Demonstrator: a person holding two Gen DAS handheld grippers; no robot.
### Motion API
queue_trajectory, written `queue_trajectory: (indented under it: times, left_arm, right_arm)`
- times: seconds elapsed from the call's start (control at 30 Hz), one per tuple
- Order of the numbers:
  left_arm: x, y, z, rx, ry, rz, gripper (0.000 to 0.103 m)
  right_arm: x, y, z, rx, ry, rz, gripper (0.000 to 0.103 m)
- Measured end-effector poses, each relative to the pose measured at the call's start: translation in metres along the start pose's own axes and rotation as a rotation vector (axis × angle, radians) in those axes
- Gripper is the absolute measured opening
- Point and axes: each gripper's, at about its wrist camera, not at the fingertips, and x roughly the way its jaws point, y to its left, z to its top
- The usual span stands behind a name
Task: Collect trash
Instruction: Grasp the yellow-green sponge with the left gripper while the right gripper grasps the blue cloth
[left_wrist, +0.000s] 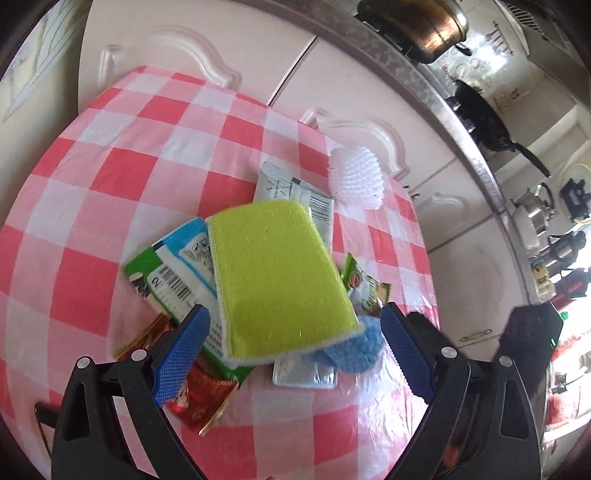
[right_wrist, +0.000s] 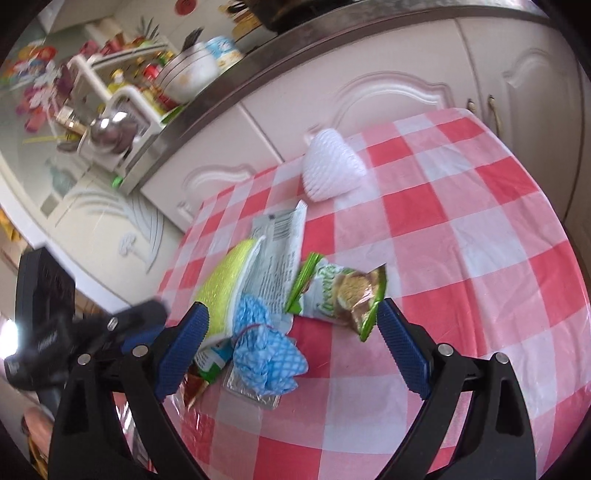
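A pile of trash lies on the red-and-white checked table (left_wrist: 110, 155). A yellow-green sponge (left_wrist: 275, 280) lies on top, over a green-blue-white wrapper (left_wrist: 173, 266), a grey-white packet (left_wrist: 291, 188), a red foil wrapper (left_wrist: 203, 402), a silver blister pack (left_wrist: 303, 374) and a blue checked cloth (left_wrist: 354, 343). My left gripper (left_wrist: 291, 354) is open, its fingers either side of the sponge's near end. My right gripper (right_wrist: 291, 343) is open over the blue cloth (right_wrist: 266, 354), with a green snack bag (right_wrist: 340, 291) just inside its right finger. The sponge (right_wrist: 221, 288) lies to the left.
A white foam net sleeve (left_wrist: 356, 177) lies near the table's far edge, also in the right wrist view (right_wrist: 328, 166). Cream cabinet doors (left_wrist: 221, 44) and a steel-edged counter with pots (left_wrist: 436, 29) stand behind the table. The left gripper's body (right_wrist: 74, 332) shows at left.
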Motion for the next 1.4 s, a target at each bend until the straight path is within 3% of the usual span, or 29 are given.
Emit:
queue_trajectory:
  times: [0.27,0.6,0.93,1.03,1.17,1.27,1.4]
  left_arm:
    - [0.032,-0.016,0.021,0.045,0.042,0.141,0.093]
    - [0.061,-0.02,0.03,0.113,0.051,0.317,0.093]
    - [0.061,-0.016,0.032,0.108,0.023,0.337,0.084]
    - [0.059,-0.015,0.031,0.112,0.018,0.327,0.083]
    - [0.051,-0.014,0.029,0.114,0.002,0.314,0.082]
    - [0.043,-0.013,0.029,0.124,-0.017,0.308,0.082]
    - [0.031,-0.013,0.028,0.139,-0.043,0.305,0.081]
  right_arm:
    - [0.012,0.018,-0.015,-0.156,0.064,-0.028,0.093]
    - [0.024,0.015,-0.02,-0.152,0.115,0.028,0.093]
    - [0.036,0.015,-0.02,-0.132,0.123,0.053,0.091]
    - [0.04,0.016,-0.02,-0.133,0.124,0.054,0.073]
    - [0.044,0.015,-0.021,-0.129,0.129,0.048,0.058]
    - [0.045,0.015,-0.023,-0.129,0.136,0.066,0.048]
    - [0.047,0.017,-0.025,-0.134,0.141,0.067,0.046]
